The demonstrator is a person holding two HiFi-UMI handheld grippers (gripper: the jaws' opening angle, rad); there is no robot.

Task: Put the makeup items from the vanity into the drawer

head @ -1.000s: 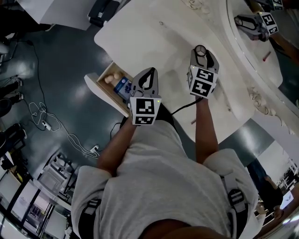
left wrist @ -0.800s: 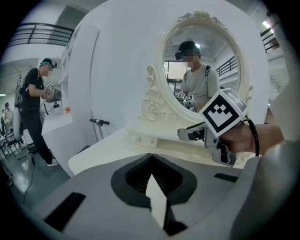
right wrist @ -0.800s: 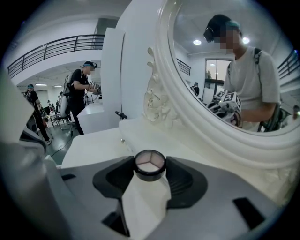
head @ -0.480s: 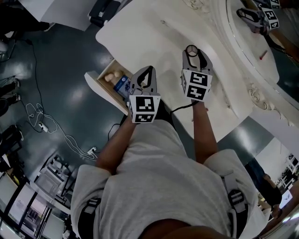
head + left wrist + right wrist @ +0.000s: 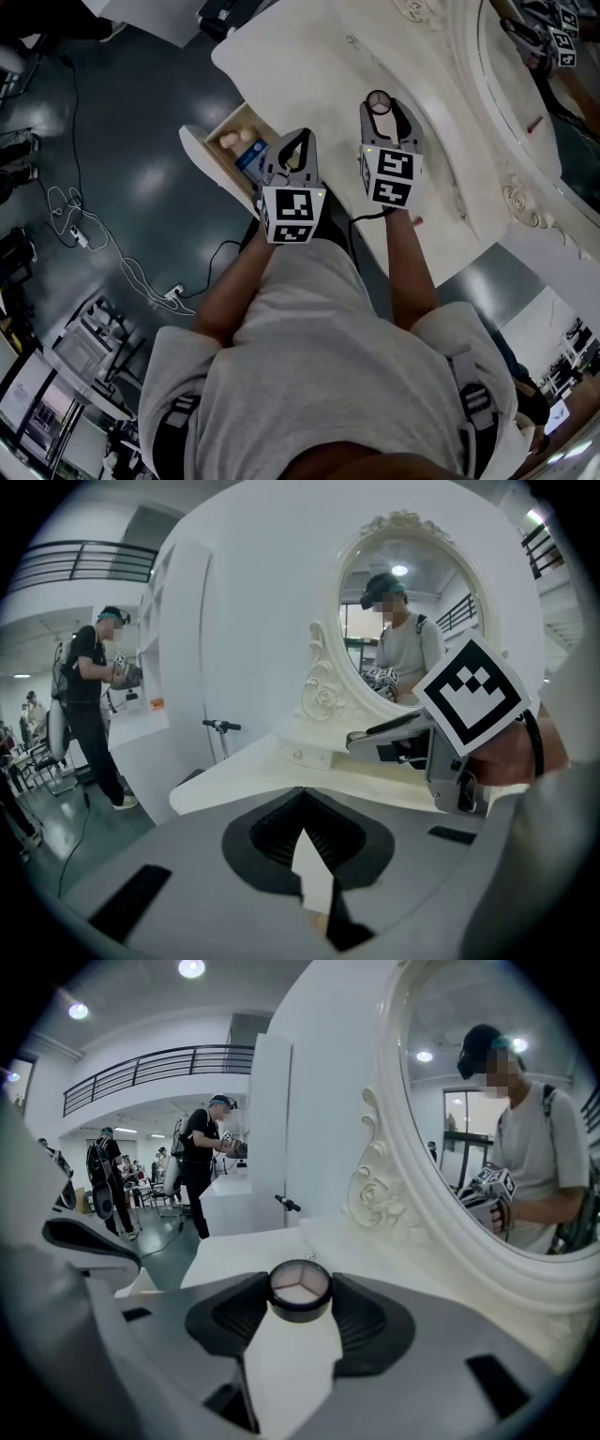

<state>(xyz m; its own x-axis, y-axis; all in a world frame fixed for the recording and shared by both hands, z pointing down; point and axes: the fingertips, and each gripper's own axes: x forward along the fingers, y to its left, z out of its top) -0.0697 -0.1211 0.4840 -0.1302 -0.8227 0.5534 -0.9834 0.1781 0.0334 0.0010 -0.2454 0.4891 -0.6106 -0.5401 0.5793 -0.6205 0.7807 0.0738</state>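
The left gripper [image 5: 298, 142] hung over the open drawer [image 5: 208, 161], its jaws closed together with nothing between them. To its right, over the white vanity surface [image 5: 300, 66], the right gripper [image 5: 380, 105] stood wide, clamped on a round black-rimmed compact [image 5: 300, 1289].

From my remote desk I see the left hand-held gripper [image 5: 298, 141] and the right hand-held gripper [image 5: 379, 101]. Both have grey shells and black ribbed pads [image 5: 279, 829]. Each has a cube of black-and-white square markers [image 5: 292, 214] at its rear. A black cable [image 5: 361, 216] trails behind the right one. The person wears a light grey short-sleeved T-shirt [image 5: 319, 356] under dark buckled harness straps [image 5: 473, 403].
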